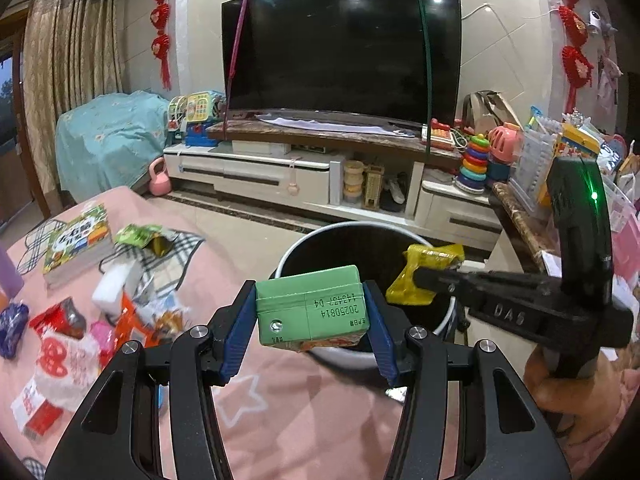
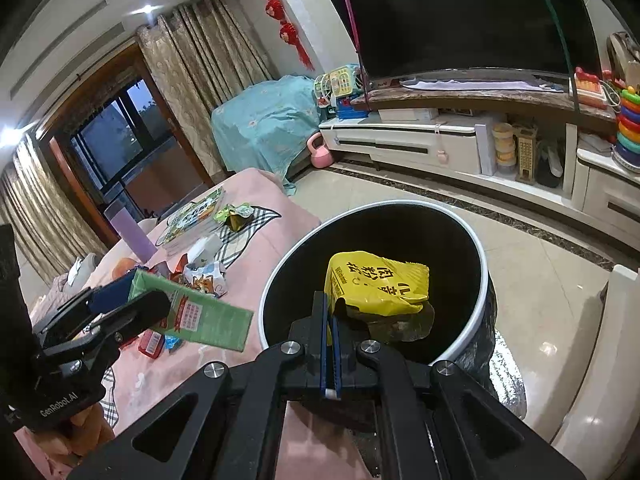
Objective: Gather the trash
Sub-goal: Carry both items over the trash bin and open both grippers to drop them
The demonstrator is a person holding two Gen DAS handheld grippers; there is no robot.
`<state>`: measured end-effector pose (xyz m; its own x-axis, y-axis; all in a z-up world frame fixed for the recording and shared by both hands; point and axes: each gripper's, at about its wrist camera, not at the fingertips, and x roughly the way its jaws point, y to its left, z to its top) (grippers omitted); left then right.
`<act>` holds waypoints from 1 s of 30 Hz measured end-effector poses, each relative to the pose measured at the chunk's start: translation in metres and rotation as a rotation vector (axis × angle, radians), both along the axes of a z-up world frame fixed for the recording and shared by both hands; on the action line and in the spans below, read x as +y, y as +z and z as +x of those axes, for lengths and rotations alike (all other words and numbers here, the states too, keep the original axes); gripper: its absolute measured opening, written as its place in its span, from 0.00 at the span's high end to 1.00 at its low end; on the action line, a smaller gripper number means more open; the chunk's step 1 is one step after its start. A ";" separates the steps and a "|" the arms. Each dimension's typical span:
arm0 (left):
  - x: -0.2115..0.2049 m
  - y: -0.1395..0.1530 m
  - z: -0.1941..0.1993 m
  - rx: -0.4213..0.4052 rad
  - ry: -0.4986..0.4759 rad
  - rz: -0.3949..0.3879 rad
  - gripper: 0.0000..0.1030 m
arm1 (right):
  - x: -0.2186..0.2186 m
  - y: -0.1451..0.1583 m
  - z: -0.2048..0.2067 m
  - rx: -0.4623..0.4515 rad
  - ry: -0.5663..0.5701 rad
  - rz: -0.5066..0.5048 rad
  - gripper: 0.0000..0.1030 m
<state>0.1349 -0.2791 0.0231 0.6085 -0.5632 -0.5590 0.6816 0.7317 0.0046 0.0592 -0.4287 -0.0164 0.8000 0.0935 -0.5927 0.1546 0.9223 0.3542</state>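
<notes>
The right claw, pinching a yellow wrapper, hangs over the trash bin (left claw grips a green carton at the rim).

A large black curved television stands on a brown marble-topped white media cabinet against a cream tiled wall. Beige patterned curtains flank a dark wood-framed glass door. The glossy beige tiled floor reflects ceiling spotlights.

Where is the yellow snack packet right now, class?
In the right wrist view, the yellow snack packet hangs pinched in the right tool, over the open mouth of the white-rimmed black bin beside the pink-covered table.
</notes>
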 end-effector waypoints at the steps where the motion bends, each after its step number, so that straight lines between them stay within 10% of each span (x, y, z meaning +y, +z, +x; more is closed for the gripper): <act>1: -0.004 0.000 0.002 0.001 -0.003 -0.001 0.50 | -0.002 0.000 0.001 0.002 -0.001 0.001 0.98; 19: -0.035 -0.033 0.029 0.119 -0.050 0.025 0.49 | -0.026 -0.016 0.021 0.087 0.010 0.033 0.93; 25: -0.023 -0.044 0.029 0.154 -0.037 0.049 0.23 | -0.025 -0.023 0.026 0.121 0.017 0.042 0.90; 30: -0.003 -0.050 0.030 0.181 -0.008 0.045 0.21 | -0.028 -0.024 0.023 0.122 0.007 0.066 0.65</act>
<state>0.1644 -0.2819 -0.0267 0.4912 -0.5393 -0.6841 0.6799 0.7283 -0.0860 0.0819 -0.4566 -0.0407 0.7214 0.1405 -0.6781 0.1943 0.8988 0.3930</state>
